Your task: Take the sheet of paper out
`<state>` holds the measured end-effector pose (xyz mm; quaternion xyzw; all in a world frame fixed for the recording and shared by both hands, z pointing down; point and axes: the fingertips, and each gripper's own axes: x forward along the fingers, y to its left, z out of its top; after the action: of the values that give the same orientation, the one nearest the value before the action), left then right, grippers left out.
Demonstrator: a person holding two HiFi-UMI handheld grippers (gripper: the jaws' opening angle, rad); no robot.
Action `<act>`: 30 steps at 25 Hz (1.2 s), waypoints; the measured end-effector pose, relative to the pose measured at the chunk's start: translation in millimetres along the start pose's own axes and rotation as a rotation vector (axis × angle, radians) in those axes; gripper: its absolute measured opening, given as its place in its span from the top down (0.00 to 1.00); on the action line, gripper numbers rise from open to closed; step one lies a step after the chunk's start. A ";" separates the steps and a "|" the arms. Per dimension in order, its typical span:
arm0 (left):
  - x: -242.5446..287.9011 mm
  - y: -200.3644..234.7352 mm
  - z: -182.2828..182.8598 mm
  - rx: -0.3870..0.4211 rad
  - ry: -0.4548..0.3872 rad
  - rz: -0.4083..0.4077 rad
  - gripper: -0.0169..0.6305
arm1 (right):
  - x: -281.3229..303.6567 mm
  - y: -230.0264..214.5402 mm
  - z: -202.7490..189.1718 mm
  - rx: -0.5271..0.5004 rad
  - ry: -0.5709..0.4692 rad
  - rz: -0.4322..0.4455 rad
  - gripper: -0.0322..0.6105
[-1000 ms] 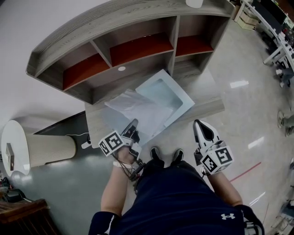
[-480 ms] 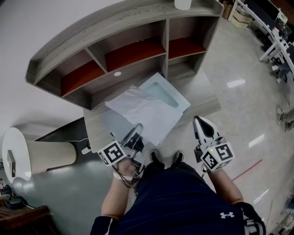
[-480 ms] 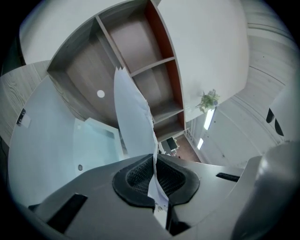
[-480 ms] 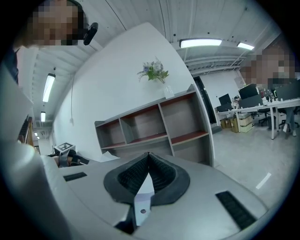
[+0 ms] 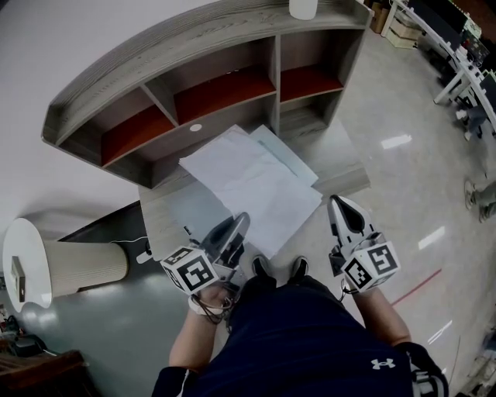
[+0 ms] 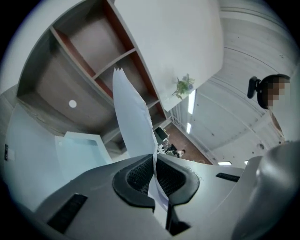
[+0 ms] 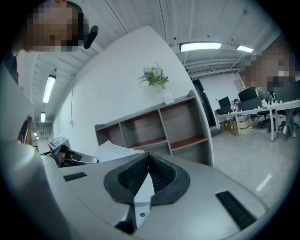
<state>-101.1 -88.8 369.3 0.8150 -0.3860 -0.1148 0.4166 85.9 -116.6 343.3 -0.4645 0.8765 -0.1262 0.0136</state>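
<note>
A white sheet of paper (image 5: 252,186) hangs slanted over the desk, its near corner pinched in my left gripper (image 5: 237,223), which is shut on it. In the left gripper view the sheet (image 6: 131,112) rises edge-on from between the pads (image 6: 138,176). A pale blue folder (image 5: 288,155) lies flat on the desk, mostly hidden under the sheet; it also shows in the left gripper view as the folder (image 6: 79,150). My right gripper (image 5: 339,206) is shut and empty, off the desk's right front edge, apart from the paper.
The grey desk (image 5: 167,221) carries a curved shelf unit (image 5: 194,46) with red-backed compartments and a white vase (image 5: 302,8) on top. A ribbed cylinder with a white lid (image 5: 77,260) stands at the left. Glossy floor (image 5: 403,178) and office desks (image 5: 465,46) lie to the right.
My left gripper has risen and drawn back toward me with the sheet, which has come out of the pale blue folder and now covers most of it. The right gripper barely moved.
</note>
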 end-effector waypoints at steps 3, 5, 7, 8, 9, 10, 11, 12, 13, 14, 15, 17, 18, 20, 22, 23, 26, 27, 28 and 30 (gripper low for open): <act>2.1 -12.7 2.4 0.054 0.009 -0.033 0.95 | -1.7 -0.1 7.6 -0.001 -0.017 -0.006 0.93; 2.6 -17.8 4.0 0.091 0.007 -0.045 0.95 | -3.0 -0.3 12.1 0.000 -0.029 -0.010 0.93; 3.1 -19.7 3.2 0.117 0.013 -0.048 0.95 | -5.1 -0.8 15.7 0.001 -0.034 -0.016 0.93; 3.4 -19.9 2.6 0.125 0.016 -0.049 0.95 | -6.1 -1.0 17.5 0.001 -0.036 -0.019 0.93; 3.6 -19.8 2.4 0.133 0.019 -0.049 0.95 | -6.8 -1.1 19.4 0.001 -0.037 -0.022 0.93; 4.0 -19.3 2.8 0.142 0.019 -0.049 0.95 | -7.0 -1.1 21.6 -0.002 -0.040 -0.023 0.93; 4.7 -18.5 4.1 0.154 0.018 -0.047 0.95 | -6.6 -1.2 24.1 -0.006 -0.044 -0.023 0.93; 5.7 -17.7 5.9 0.168 0.015 -0.045 0.95 | -5.8 -1.2 26.6 -0.012 -0.049 -0.022 0.93; 6.7 -16.8 7.7 0.183 0.012 -0.043 0.95 | -5.0 -1.0 28.7 -0.019 -0.054 -0.020 0.93; 7.5 -15.6 9.2 0.201 0.008 -0.039 0.95 | -4.7 -0.7 30.2 -0.027 -0.059 -0.018 0.93; 7.8 -14.4 10.0 0.220 0.005 -0.033 0.95 | -5.1 -0.2 31.5 -0.037 -0.065 -0.017 0.93; 8.2 -11.6 9.8 0.258 0.001 -0.020 0.95 | -8.0 0.3 34.7 -0.061 -0.085 -0.017 0.93; 8.6 -10.0 9.1 0.272 -0.001 -0.015 0.95 | -9.8 0.3 36.8 -0.074 -0.096 -0.017 0.93; 9.3 -6.1 8.3 0.288 -0.004 -0.010 0.95 | -11.5 0.8 40.3 -0.105 -0.113 -0.013 0.93; 8.2 -2.1 7.9 0.292 -0.005 -0.005 0.95 | -11.1 2.2 41.2 -0.140 -0.114 -0.014 0.93; 7.1 -0.3 7.9 0.292 -0.006 -0.001 0.95 | -10.6 3.2 41.5 -0.157 -0.113 -0.015 0.93; 6.3 2.5 11.0 0.310 -0.014 0.010 0.95 | -8.0 4.6 45.2 -0.192 -0.119 -0.011 0.93; 6.6 3.1 12.3 0.323 -0.017 0.014 0.95 | -7.4 4.8 46.2 -0.200 -0.123 -0.009 0.93; 6.6 3.9 13.4 0.336 -0.019 0.019 0.95 | -6.7 4.9 46.6 -0.207 -0.125 -0.009 0.93; 5.2 6.1 15.2 0.354 -0.022 0.031 0.95 | -5.8 5.5 45.7 -0.217 -0.126 -0.010 0.93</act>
<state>-108.6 -103.8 365.1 0.8684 -0.4170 -0.0474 0.2642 91.2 -118.5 297.2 -0.4746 0.8800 -0.0015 0.0176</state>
